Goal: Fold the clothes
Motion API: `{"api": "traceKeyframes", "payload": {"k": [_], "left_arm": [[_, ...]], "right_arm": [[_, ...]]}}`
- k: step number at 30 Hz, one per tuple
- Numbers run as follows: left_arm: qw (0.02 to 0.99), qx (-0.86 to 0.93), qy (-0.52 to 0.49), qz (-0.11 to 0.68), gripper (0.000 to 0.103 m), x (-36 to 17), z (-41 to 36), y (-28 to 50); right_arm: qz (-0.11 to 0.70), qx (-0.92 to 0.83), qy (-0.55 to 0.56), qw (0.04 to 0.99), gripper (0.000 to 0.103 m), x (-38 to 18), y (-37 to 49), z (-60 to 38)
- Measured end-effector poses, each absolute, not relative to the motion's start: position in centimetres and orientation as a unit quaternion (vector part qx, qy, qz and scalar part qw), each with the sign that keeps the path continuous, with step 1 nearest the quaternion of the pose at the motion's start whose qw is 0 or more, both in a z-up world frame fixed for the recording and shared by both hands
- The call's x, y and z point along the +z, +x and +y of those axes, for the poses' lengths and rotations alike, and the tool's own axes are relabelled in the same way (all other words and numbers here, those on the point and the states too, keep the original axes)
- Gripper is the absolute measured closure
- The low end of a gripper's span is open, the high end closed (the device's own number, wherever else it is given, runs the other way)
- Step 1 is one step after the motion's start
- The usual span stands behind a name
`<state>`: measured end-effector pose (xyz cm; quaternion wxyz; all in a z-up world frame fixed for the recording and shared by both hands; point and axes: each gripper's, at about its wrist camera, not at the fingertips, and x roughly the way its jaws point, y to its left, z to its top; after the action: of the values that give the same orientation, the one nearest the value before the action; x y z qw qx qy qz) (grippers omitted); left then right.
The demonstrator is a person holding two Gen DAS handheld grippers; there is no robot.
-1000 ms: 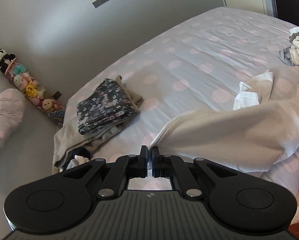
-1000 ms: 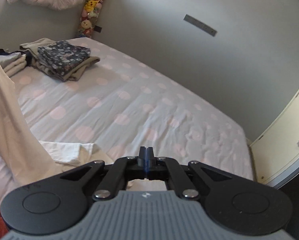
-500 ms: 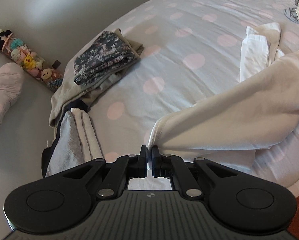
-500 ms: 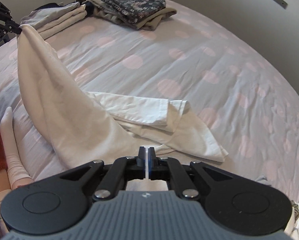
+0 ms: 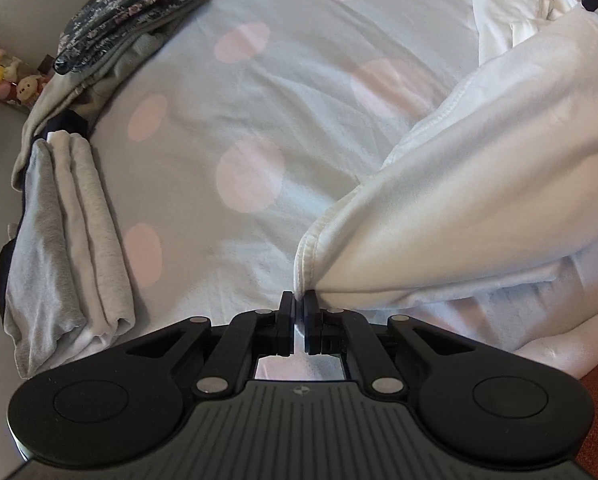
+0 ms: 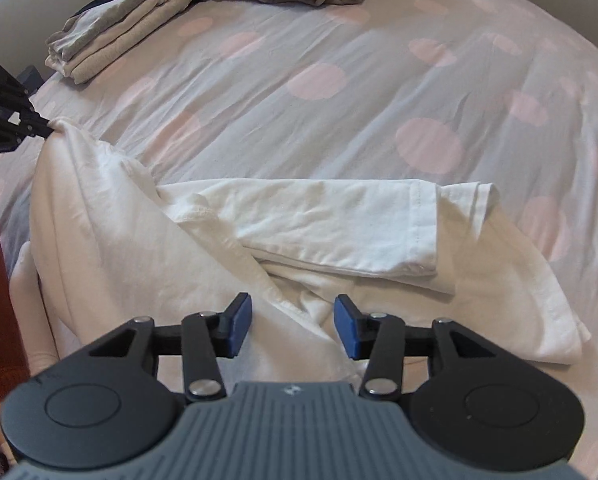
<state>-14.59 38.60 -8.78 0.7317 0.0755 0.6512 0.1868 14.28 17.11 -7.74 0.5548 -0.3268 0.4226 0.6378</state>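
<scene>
Pinching the white shirt (image 5: 479, 184) hem, left gripper (image 5: 298, 312) is clamped; shirt trails right toward right gripper (image 6: 293, 326). Right gripper's jaws gape just above the crumpled cloth, probably not touching; long axis left-right.

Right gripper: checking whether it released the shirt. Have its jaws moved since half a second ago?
Yes. The right gripper, shut before, now stands open over the white shirt.
</scene>
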Motion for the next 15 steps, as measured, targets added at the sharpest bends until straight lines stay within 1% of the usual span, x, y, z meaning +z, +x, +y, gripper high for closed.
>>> {"api": "traceKeyframes", "payload": {"k": [2, 3, 4, 5, 6, 7, 10, 15], "left_arm": [[0.728, 0.182, 0.073, 0.657, 0.101, -9.5, 38.9, -14.3], [0.727, 0.181, 0.073, 0.659, 0.101, -9.7, 38.9, -14.2], [0.725, 0.18, 0.074, 0.66, 0.101, -9.9, 38.9, -14.1], [0.724, 0.178, 0.075, 0.662, 0.1, -10.0, 38.8, -14.1], [0.723, 0.177, 0.077, 0.663, 0.1, -10.1, 38.7, -14.0], [0.722, 0.176, 0.079, 0.664, 0.1, -10.2, 38.7, -14.0], [0.721, 0.176, 0.084, 0.665, 0.1, -10.0, 38.6, -13.8], [0.721, 0.18, 0.097, 0.662, 0.1, -9.4, 37.8, -13.9]], "right_arm": [[0.436, 0.647, -0.316, 0.54, 0.047, -8.6, 14.5, 17.8], [0.442, 0.652, -0.311, 0.532, 0.048, -9.1, 14.7, 18.1], [0.449, 0.656, -0.305, 0.524, 0.056, -9.5, 14.8, 18.4], [0.455, 0.661, -0.3, 0.516, 0.076, -10.0, 14.9, 18.8], [0.449, 0.669, -0.303, 0.509, 0.086, -9.8, 14.4, 18.3], [0.439, 0.673, -0.31, 0.508, 0.094, -9.5, 13.8, 17.9], [0.419, 0.689, -0.326, 0.493, 0.099, -8.4, 12.0, 16.3], [0.405, 0.707, -0.355, 0.459, 0.1, -7.6, 8.4, 13.5]]}}
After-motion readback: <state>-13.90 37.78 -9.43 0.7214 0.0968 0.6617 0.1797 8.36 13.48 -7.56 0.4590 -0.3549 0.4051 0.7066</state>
